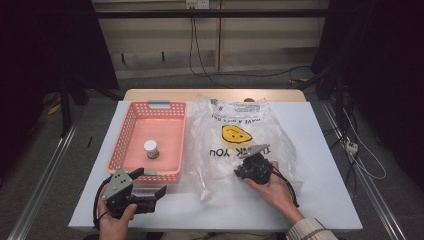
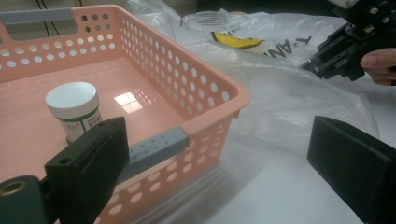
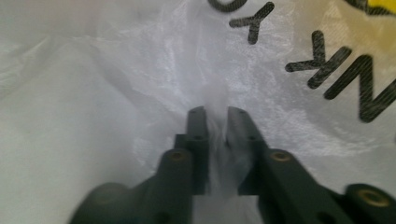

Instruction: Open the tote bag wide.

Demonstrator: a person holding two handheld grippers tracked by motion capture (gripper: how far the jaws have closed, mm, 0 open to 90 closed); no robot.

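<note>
So the biggest thing here is the white rectangular table [image 1: 320,200], with a strip of wooden top showing along its far edge. Spread over the middle and right of it is a crinkly clear plastic bag [image 1: 227,165] printed with a yellow smiley face and black lettering that reads upside down from the high view. Right beside the bag, on the left half of the table, sits a pink perforated plastic basket [image 1: 131,131] with grey handles on its near and far ends. The bag's left edge runs just beside the basket's right wall.

Inside the basket, toward the near end, a small white-lidded jar with a green label [image 1: 151,148] stands upright on the basket floor, apart from the walls.

The left gripper [image 2: 217,161] is held just in front of the basket's near right corner, jaws spread wide with nothing between them. In the left gripper view the near grey handle is right by one jaw.

The right gripper [image 3: 217,122] is down on the bag near the lettering, jaws nearly together with a fold of the thin plastic pinched up between them.
</note>
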